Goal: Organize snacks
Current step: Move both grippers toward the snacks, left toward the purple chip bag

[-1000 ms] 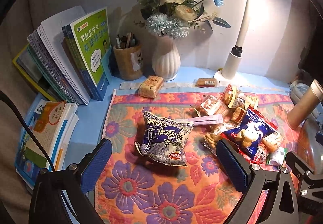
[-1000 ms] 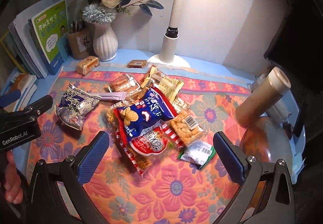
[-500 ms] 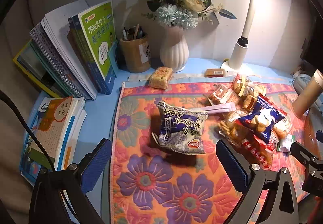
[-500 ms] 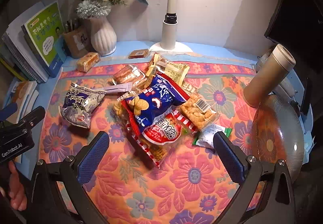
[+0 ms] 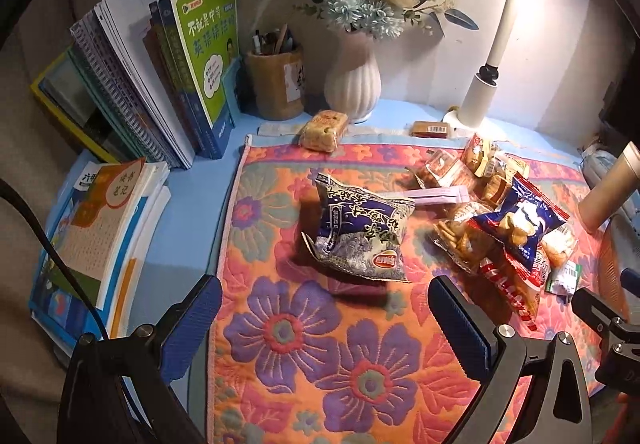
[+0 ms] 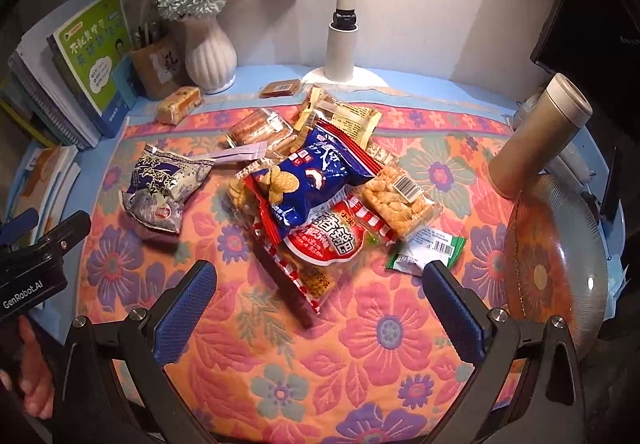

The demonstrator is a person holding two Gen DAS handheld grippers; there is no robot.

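A quilted floral cloth in orange, pink and purple covers most of the blue bench. On it lies a crinkled, puffy foil bag printed in dark blue and white, alone on the left part of the cloth, ahead of the left tool and roughly centred between its ribbed blue pads; the tool is spread wide and holds nothing. Further right sits a loose pile of glossy snack packets: a blue bag atop a red-and-white one, clear wrappers of crackers, and a small green-and-white sachet at the pile's near right edge. This pile lies ahead of the right tool, whose fingers also stand wide apart and empty, the sachet just beyond the right finger.

A wrapped pastry and a small brown bar rest at the cloth's far edge, near a ribbed white vase of flowers.

The left view shows stacked books lying flat at the bench's left side. Only the right view shows the ridged glass plate at the cloth's right edge, the full tan flask beside it, and a hand gripping the left tool's handle.
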